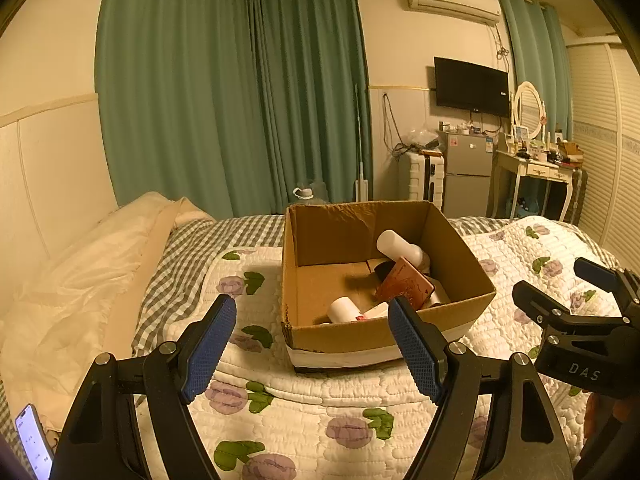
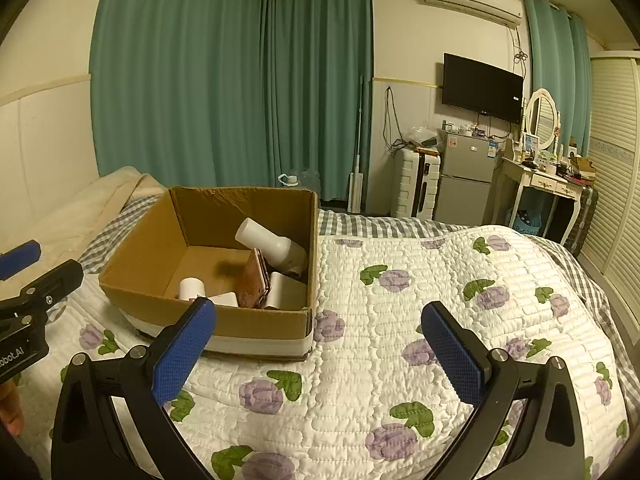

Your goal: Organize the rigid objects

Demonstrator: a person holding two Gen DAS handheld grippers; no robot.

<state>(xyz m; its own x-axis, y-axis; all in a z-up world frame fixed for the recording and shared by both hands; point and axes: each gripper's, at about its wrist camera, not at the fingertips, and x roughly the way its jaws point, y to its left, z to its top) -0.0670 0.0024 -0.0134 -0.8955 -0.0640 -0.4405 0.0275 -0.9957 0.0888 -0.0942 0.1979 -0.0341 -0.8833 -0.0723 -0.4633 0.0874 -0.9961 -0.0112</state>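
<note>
Ok, both grippers, left (image 1: pixel 312 344) & right (image 2: pixel 316 344), jaws apart, empty, above the bed. Bottles etc already in cardboard box (image 2: pixel 264 326). Risk: box on soft quilt (image 2: pixel 400 320), nudge tips it.

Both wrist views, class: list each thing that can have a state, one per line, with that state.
Box: open-topped, upright on the quilt.
White bottle: tilted, leaning in the box's corner.
Brown case: on edge inside the box.
Left gripper: open, empty.
Right gripper: open, empty.
Curtains: drawn shut.
TV: screen dark.
Phone: screen lit.
</note>
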